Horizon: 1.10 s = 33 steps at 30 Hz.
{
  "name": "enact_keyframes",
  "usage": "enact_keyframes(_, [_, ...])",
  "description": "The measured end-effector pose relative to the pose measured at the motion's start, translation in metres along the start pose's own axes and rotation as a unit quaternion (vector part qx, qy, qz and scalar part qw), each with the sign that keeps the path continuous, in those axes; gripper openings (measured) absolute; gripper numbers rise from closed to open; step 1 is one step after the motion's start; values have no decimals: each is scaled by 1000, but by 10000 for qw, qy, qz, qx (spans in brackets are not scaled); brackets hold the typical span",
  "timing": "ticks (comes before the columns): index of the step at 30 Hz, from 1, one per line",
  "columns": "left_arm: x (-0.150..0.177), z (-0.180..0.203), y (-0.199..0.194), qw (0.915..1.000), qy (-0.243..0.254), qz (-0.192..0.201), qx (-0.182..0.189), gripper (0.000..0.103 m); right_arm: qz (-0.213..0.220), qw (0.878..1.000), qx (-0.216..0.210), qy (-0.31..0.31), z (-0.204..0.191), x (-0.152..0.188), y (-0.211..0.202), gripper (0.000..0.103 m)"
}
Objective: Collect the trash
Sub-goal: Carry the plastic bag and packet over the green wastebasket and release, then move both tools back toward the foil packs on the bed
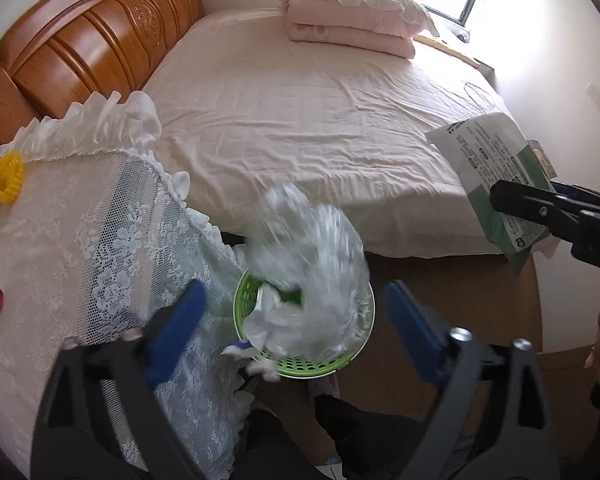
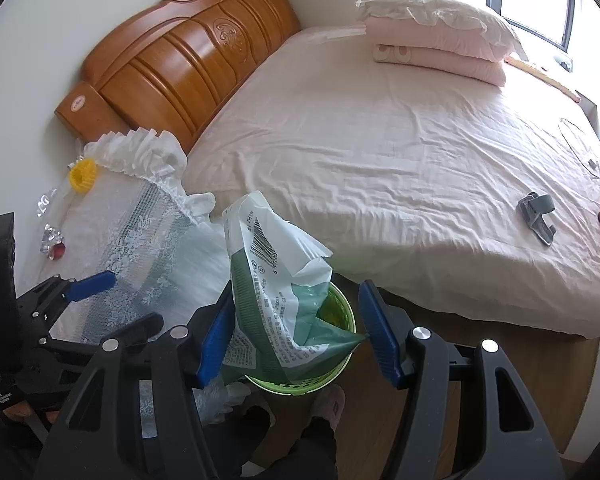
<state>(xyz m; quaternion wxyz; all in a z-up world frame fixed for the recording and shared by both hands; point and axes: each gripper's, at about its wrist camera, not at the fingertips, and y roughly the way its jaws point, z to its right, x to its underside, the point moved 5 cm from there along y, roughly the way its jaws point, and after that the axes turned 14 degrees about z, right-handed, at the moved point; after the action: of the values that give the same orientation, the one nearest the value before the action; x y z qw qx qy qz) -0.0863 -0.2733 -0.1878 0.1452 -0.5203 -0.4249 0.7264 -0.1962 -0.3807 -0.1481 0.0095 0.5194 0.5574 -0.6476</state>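
Observation:
A green perforated basket (image 1: 300,366) stands on the floor between the bed and a lace-covered bedside table. Directly above it my left gripper (image 1: 296,320) is open, and a blurred clear plastic wrapper (image 1: 320,252) hangs loose in the air between its blue pads, over the basket's mouth, touching neither pad. Crumpled white paper lies in the basket. My right gripper (image 2: 298,332) is shut on a green and white plastic bag (image 2: 276,280), held over the basket (image 2: 344,308). In the left wrist view that bag (image 1: 488,160) hangs at the right by the bed edge.
The bedside table's lace cover (image 2: 148,232) carries a yellow cup-like item (image 2: 82,176) and foil wrappers (image 2: 52,240). A grey object (image 2: 536,216) lies on the pink bed sheet (image 2: 380,160), folded bedding (image 2: 440,48) at the far side. A person's dark-clad legs and slipper (image 2: 328,404) stand below.

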Motion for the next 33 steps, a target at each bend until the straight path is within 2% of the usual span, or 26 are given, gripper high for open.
enact_keyframes(8, [-5, -3, -17, 9998, -116, 166, -60, 95, -53, 9999, -84, 31, -3, 5, 3, 61])
enact_keyframes(23, [-8, -37, -45, 9972, -562, 406, -281, 95, -341, 9989, -288, -159, -29, 22, 16, 63])
enact_keyframes(24, [-8, -39, -47, 9970, -583, 416, -295, 95, -365, 9987, -305, -174, -31, 24, 18, 65])
enact_keyframes(26, [-8, -42, -49, 9967, -625, 430, -302, 95, -396, 9985, -345, -174, -36, 27, 21, 81])
enact_keyframes(27, [-7, -44, -49, 9965, -646, 432, -306, 95, -372, 9987, -292, -175, -37, 28, 21, 95])
enact_keyframes(28, [-6, -44, -50, 9964, -660, 432, -314, 95, -319, 9991, -204, -182, -38, 28, 21, 101])
enact_keyframes(33, [-7, -48, -52, 9959, -709, 442, -342, 95, -446, 9989, -165, -54, -33, 28, 26, 101])
